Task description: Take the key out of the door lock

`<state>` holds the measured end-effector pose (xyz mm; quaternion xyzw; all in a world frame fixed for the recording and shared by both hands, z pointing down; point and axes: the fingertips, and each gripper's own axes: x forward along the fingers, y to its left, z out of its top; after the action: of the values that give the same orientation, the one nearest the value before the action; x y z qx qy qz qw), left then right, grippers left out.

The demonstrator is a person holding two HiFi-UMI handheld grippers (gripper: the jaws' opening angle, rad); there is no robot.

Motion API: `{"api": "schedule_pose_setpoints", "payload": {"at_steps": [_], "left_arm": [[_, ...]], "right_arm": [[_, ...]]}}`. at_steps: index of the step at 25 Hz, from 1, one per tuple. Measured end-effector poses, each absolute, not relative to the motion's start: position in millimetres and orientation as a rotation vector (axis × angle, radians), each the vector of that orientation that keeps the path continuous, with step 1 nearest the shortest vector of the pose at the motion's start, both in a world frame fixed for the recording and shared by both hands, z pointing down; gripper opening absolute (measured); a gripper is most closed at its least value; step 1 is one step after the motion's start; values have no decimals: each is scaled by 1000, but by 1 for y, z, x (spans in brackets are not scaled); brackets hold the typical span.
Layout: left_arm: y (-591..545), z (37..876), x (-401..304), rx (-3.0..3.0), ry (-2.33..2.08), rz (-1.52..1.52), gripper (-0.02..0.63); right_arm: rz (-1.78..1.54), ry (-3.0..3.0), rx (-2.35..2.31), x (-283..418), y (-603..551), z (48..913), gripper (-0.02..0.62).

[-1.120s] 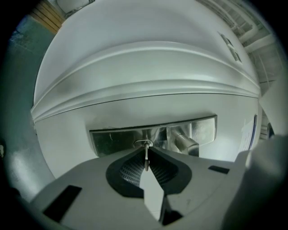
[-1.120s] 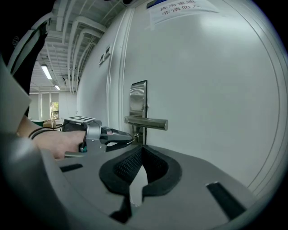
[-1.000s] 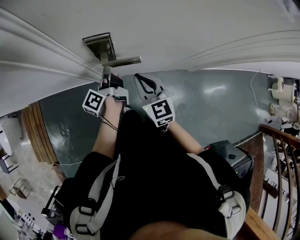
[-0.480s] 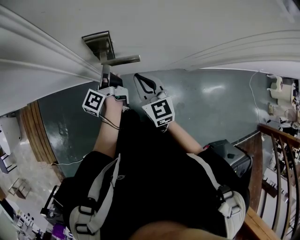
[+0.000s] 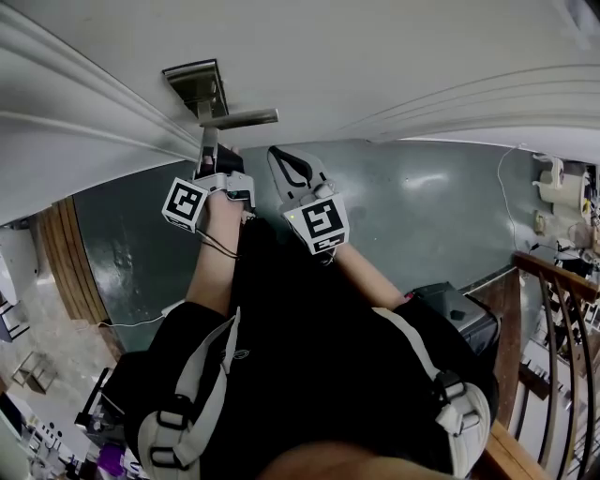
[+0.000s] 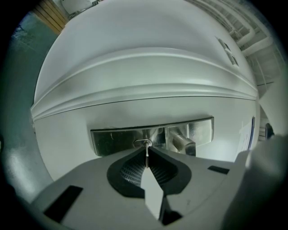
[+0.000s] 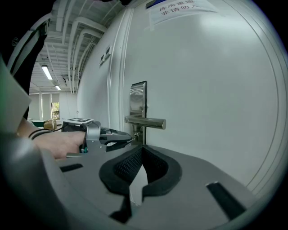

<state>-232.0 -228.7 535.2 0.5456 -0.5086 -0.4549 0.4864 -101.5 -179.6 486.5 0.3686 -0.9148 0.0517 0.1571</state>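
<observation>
White door (image 5: 375, 56), lock plate (image 6: 112, 140) — L gripper (image 6: 147, 150) pinching key (image 6: 147, 158)

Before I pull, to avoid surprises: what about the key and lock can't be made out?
Key blade: left gripper view, hidden inside the keyhole and between the pads of the left tool.
Key: head view, behind the left tool.
Door notice: right gripper view, cut by the top edge.
</observation>
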Motion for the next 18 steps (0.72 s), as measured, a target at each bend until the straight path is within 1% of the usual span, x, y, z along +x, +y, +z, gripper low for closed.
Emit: {"api": "schedule_pose_setpoints", "payload": {"at_steps": [18], "left_arm": [[-212,535,-227,1325,-1261,-1120,32]], "right_arm": [[162,-2638,1004,-98,-176,489,9]]}}
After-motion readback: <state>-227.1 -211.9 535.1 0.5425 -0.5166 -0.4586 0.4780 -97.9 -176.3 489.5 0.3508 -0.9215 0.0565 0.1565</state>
